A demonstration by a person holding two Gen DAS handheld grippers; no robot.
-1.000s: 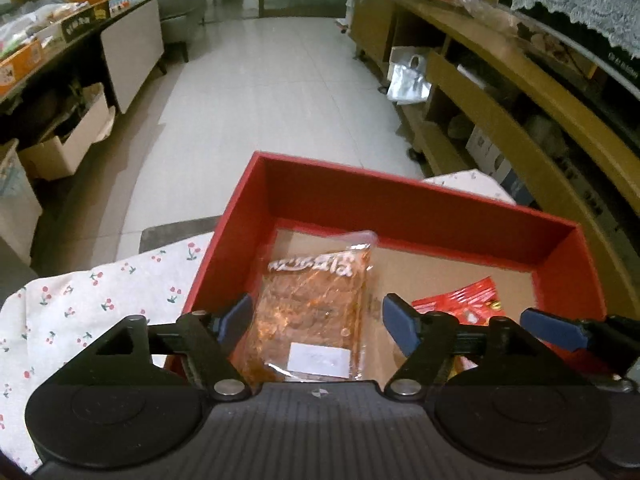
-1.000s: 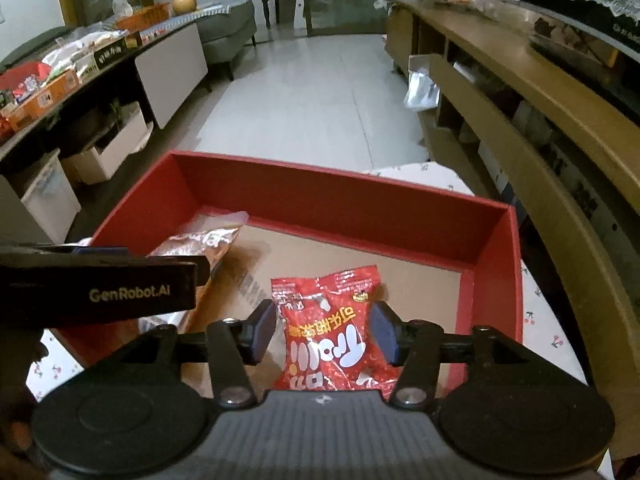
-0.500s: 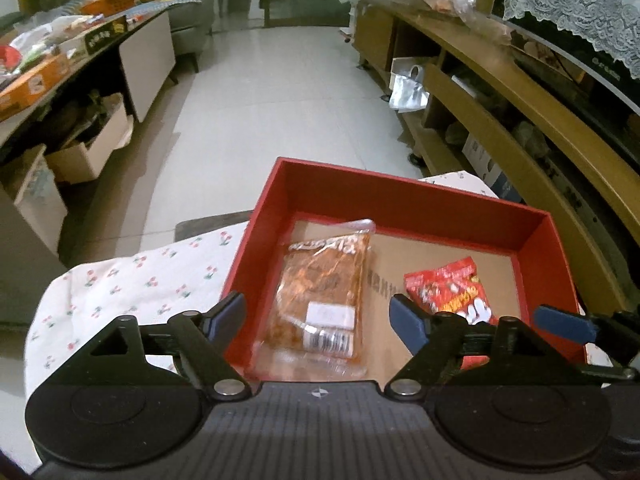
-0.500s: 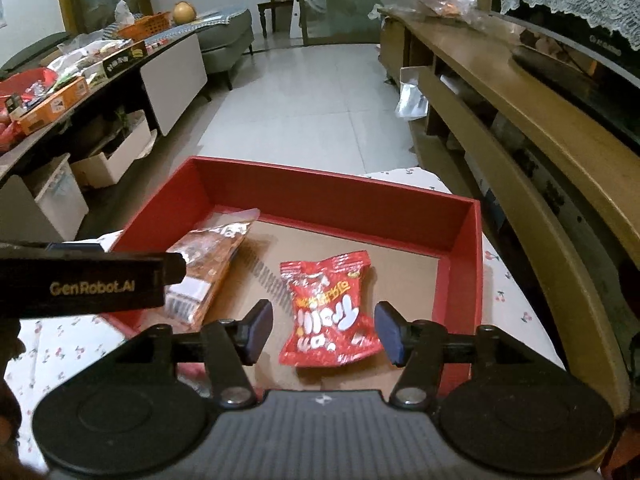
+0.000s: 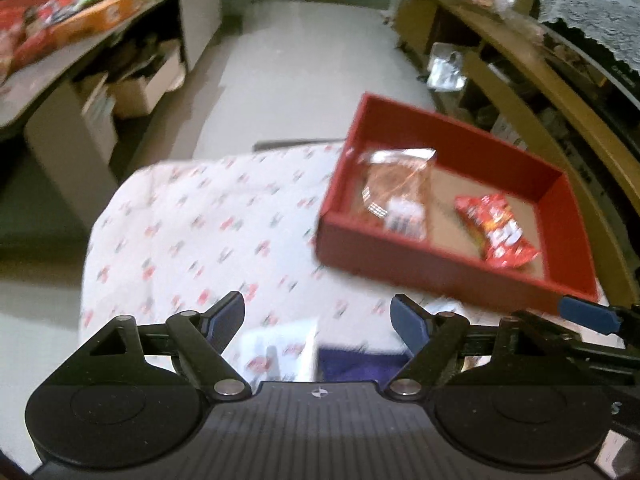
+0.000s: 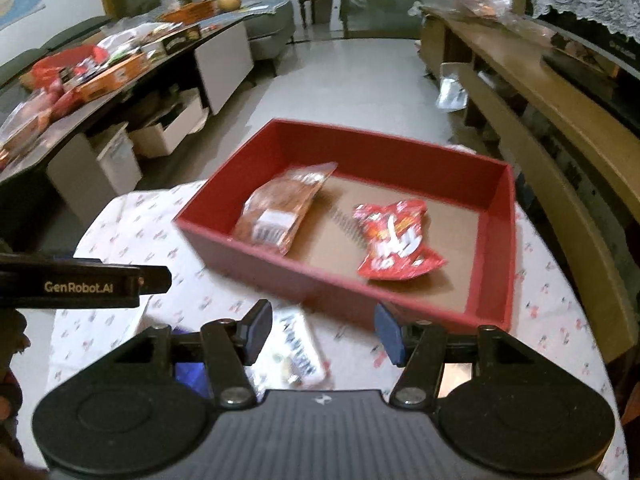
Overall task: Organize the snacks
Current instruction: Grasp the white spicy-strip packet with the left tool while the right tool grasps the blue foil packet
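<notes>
A red box (image 5: pixel 400 256) (image 6: pixel 320 280) stands on the cherry-print tablecloth (image 5: pixel 180 220). Inside it lie a clear packet of orange snacks (image 5: pixel 396 184) (image 6: pixel 284 208) and a red snack bag (image 5: pixel 496 232) (image 6: pixel 394 240). My left gripper (image 5: pixel 318 314) hangs open above the cloth, short of the box. Below it are a white packet (image 5: pixel 280 352) and a purple packet (image 5: pixel 360 364). My right gripper (image 6: pixel 324 330) is open in front of the box's near wall, with the white packet (image 6: pixel 296 356) under its left finger. Neither holds anything.
A long counter (image 6: pixel 100 76) piled with snack boxes runs along the left. Wooden shelving (image 6: pixel 560 120) curves along the right, close to the box. White tiled floor (image 6: pixel 360 68) lies beyond the table. The left gripper's body (image 6: pixel 80 286) shows at the left edge of the right wrist view.
Both grippers have drawn back out of the box, and the left wrist view has swung left. The two packets stay in the box. White and purple packets have come into view below.
</notes>
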